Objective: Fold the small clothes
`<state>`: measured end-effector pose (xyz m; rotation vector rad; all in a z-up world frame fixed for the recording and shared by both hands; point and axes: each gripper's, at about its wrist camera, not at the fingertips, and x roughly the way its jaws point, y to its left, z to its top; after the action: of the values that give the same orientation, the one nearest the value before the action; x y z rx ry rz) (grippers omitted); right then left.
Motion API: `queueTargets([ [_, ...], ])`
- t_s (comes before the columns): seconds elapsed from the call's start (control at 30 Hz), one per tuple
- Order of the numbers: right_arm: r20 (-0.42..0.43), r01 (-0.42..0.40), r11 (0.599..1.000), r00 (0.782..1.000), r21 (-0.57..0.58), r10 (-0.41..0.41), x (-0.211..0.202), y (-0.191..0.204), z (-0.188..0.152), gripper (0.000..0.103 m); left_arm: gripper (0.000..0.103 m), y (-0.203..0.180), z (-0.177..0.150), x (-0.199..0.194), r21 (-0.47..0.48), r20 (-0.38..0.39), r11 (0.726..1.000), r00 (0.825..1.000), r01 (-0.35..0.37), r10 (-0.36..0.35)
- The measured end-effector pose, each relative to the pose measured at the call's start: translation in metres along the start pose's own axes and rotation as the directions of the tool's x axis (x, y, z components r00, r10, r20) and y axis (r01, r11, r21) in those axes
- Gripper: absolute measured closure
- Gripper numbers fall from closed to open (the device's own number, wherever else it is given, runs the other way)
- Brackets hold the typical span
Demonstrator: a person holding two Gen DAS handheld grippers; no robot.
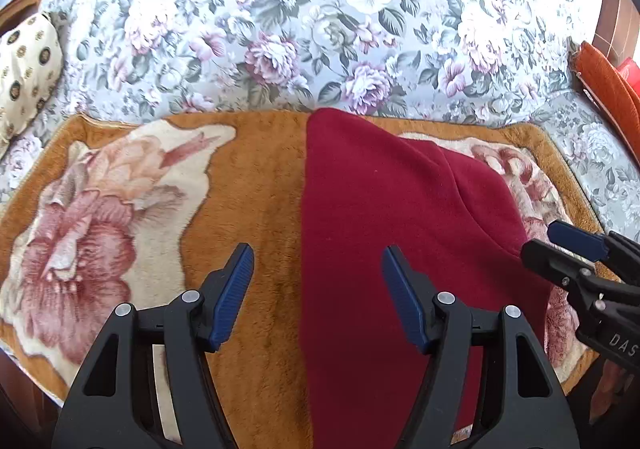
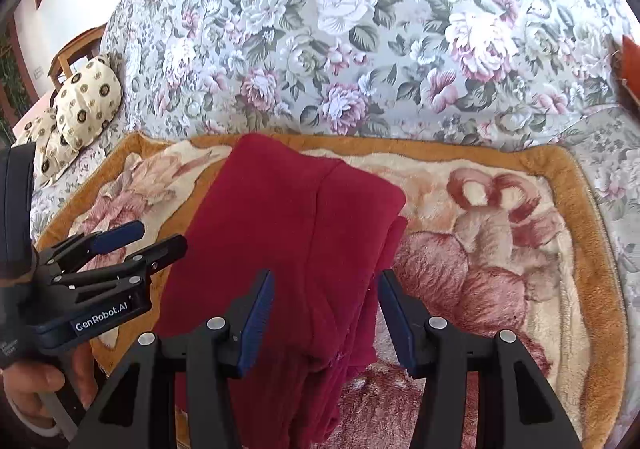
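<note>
A dark red fleece garment (image 1: 384, 209) lies folded lengthwise on a plush orange blanket (image 1: 256, 189), with a second layer showing along its right side (image 2: 384, 233). My left gripper (image 1: 318, 251) hovers open over the garment's straight left edge, touching no cloth. My right gripper (image 2: 326, 275) stands open over the garment's near right part, with the fabric beneath its fingers and not pinched. Each gripper shows in the other's view: the right gripper (image 1: 542, 243) by the garment's right edge, the left gripper (image 2: 160, 235) by its left edge.
The blanket, printed with large pink roses (image 2: 480, 249), covers the seat of a floral sofa (image 1: 320, 9). Cream patterned pillows (image 2: 86, 101) lean at the left end. An orange item (image 1: 608, 89) sits at the right end. A hand (image 2: 44, 385) grips the left tool.
</note>
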<state>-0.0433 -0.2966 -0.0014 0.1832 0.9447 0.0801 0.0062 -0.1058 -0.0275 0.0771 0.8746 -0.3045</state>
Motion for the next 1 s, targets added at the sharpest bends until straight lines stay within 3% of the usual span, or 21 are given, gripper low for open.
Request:
queueTargets([
  [0.17,0.038,0.014,1.000,0.999,0.013,-0.015,-0.014,0.004,0.002,0.051,0.036,-0.002,-0.002,-0.014,0.025,0.028,0.998,0.998,-0.052,0.052],
  [0.43,0.119,0.028,0.999,0.992,0.040,-0.032,-0.035,0.009,-0.001,0.051,0.036,-0.003,-0.008,-0.035,0.013,0.084,0.997,0.994,-0.073,0.072],
  [1.0,0.111,0.024,0.999,0.993,0.046,-0.029,-0.038,0.016,-0.009,0.051,0.036,-0.001,-0.015,-0.042,0.007,0.087,0.997,0.993,-0.081,0.080],
])
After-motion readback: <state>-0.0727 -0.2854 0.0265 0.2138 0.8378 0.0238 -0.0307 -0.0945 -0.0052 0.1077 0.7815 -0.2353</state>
